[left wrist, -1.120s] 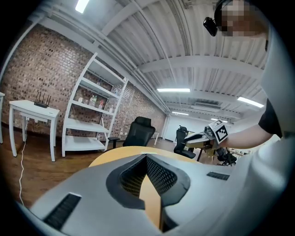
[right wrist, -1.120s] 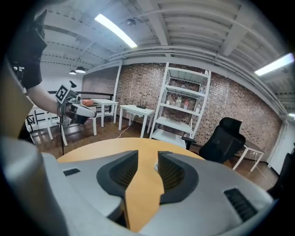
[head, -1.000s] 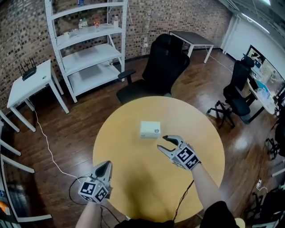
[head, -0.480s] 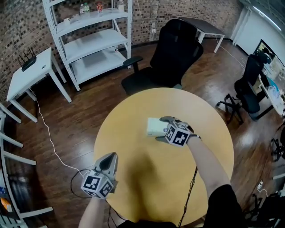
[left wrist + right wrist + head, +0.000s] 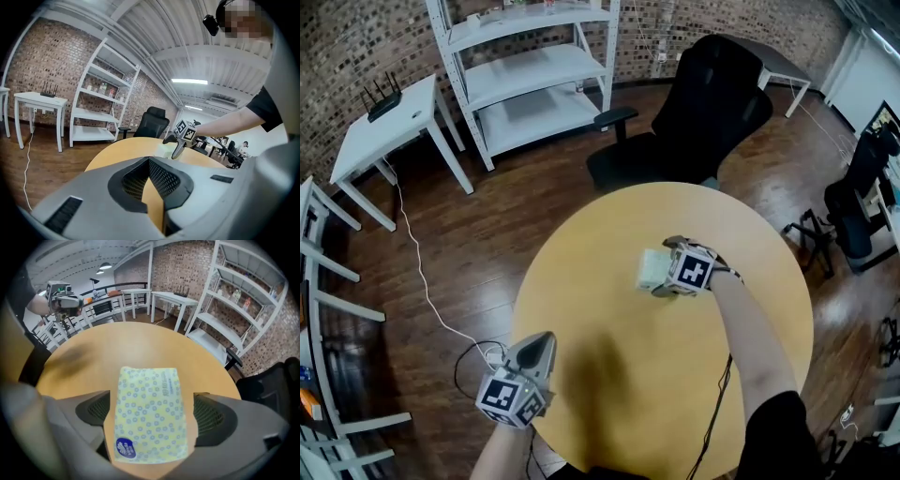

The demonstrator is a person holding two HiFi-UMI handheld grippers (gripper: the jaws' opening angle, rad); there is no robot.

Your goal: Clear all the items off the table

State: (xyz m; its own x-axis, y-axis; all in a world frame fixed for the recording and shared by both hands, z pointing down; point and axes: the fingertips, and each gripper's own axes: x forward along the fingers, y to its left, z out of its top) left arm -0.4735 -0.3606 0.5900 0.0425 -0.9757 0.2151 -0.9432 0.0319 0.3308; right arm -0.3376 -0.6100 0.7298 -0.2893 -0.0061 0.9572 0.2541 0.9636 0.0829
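Tissue pack (image 5: 149, 411): lies flat on the round table (image 5: 609, 394), between the middle of the top and its far edge. Pale yellow with a ring pattern and 1 blue oval label at the end nearest the camera. Its print is too small to read.
Right gripper (image 5: 666, 269): its 2 jaws stand apart, 1 on each long side of the pack. A strip of tabletop shows between the pack and 1 jaw. The other jaw is just beside it, and contact cannot be told.
Hidden: in the head view the marker cube covers most of the pack, and only its left part shows.
Left gripper (image 5: 540, 345): hangs at the near-left edge of the tabletop. Its jaws are drawn together with nothing between them, only a thin slit showing tabletop.
Left gripper view: the pack is a pale scrap beside the other gripper, hard to make out.
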